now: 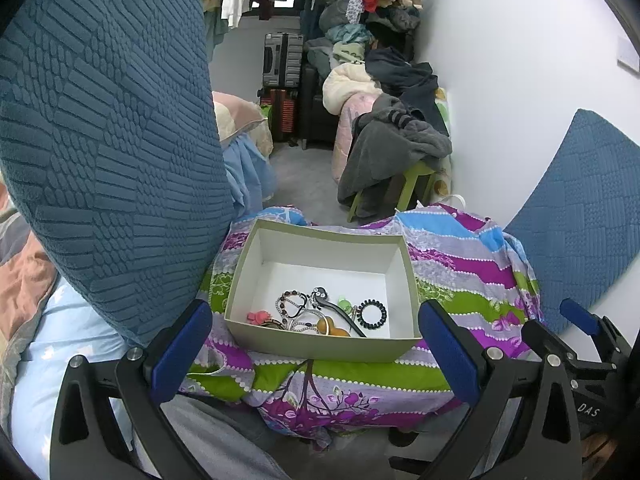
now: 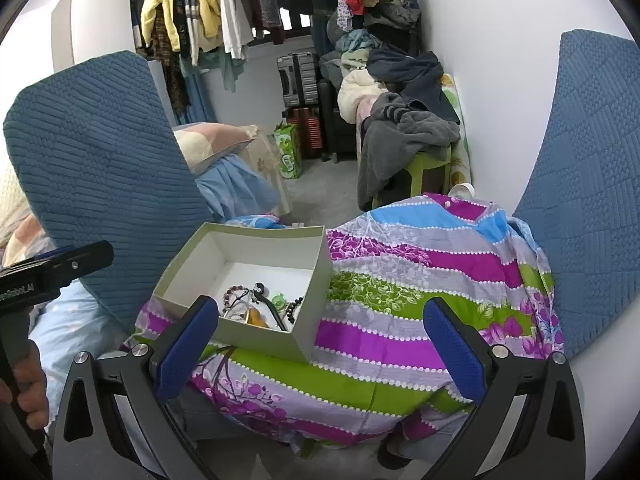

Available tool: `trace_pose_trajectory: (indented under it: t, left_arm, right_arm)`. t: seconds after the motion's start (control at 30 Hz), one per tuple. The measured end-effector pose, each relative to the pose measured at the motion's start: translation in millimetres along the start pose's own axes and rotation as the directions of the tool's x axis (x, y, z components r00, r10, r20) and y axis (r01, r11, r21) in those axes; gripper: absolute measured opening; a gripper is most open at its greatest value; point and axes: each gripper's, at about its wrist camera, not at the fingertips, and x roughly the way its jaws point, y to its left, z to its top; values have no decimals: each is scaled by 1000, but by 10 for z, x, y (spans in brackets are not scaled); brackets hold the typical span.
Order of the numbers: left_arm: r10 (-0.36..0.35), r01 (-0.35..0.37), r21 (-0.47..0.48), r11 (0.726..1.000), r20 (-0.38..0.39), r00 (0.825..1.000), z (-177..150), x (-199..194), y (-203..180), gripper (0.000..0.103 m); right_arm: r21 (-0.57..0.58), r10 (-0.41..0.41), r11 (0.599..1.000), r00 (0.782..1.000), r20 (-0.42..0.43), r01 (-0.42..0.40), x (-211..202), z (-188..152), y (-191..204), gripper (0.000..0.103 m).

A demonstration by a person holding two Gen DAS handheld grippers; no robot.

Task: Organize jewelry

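A pale green cardboard box with a white inside rests on a striped floral cloth. Inside lie several pieces of jewelry: a beaded bracelet, a black spiral hair tie, amber beads, a pink flower piece and a black clip. My left gripper hovers open just in front of the box, holding nothing. My right gripper stands open over the cloth, with the box near its left finger. The jewelry pile also shows in the right wrist view.
Blue textured cushions flank the cloth on both sides. A white wall stands to the right. Behind are a green stool with grey clothes, suitcases and hanging clothes. A hand holds the left tool.
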Motion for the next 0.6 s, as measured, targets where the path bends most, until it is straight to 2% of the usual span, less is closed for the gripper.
trace_pose_trajectory:
  t: [0.6]
  left_arm:
    - [-14, 14, 6, 1000, 15, 1000, 21, -29, 12, 103]
  right_arm:
    - [-1, -20, 1000, 1000, 7, 20, -13, 3, -47, 103]
